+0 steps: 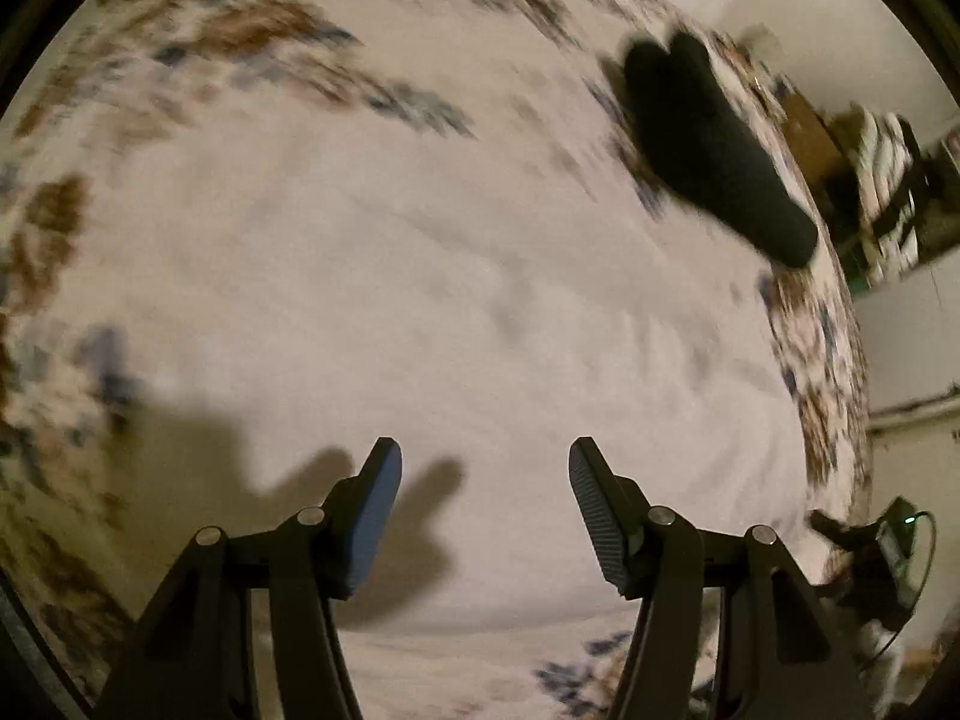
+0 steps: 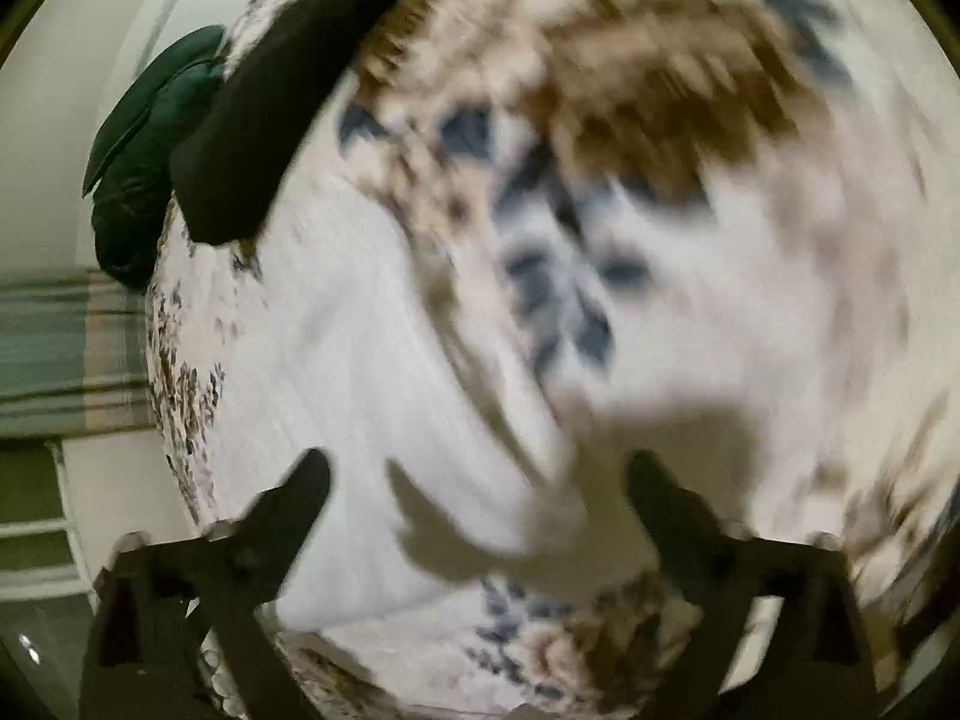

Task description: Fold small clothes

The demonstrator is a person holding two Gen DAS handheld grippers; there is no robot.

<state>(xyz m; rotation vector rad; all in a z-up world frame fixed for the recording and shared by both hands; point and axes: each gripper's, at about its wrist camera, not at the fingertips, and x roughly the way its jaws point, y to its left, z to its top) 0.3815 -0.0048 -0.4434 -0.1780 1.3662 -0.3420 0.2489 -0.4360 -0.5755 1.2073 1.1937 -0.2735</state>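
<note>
A small black garment (image 1: 714, 150) lies folded into a long strip on the white floral bedspread (image 1: 420, 276), far right of my left gripper (image 1: 486, 456). The left gripper is open and empty, hovering over plain white cloth. In the blurred right wrist view the same black garment (image 2: 276, 102) lies at the upper left, next to a dark green garment (image 2: 150, 162) at the bed's edge. My right gripper (image 2: 480, 474) is open and empty above the bedspread (image 2: 660, 240).
The bed's edge curves down the right of the left wrist view, with cluttered furniture (image 1: 882, 192) and a cabled device (image 1: 894, 546) beyond. In the right wrist view a striped fabric (image 2: 66, 354) and white wall lie left of the bed.
</note>
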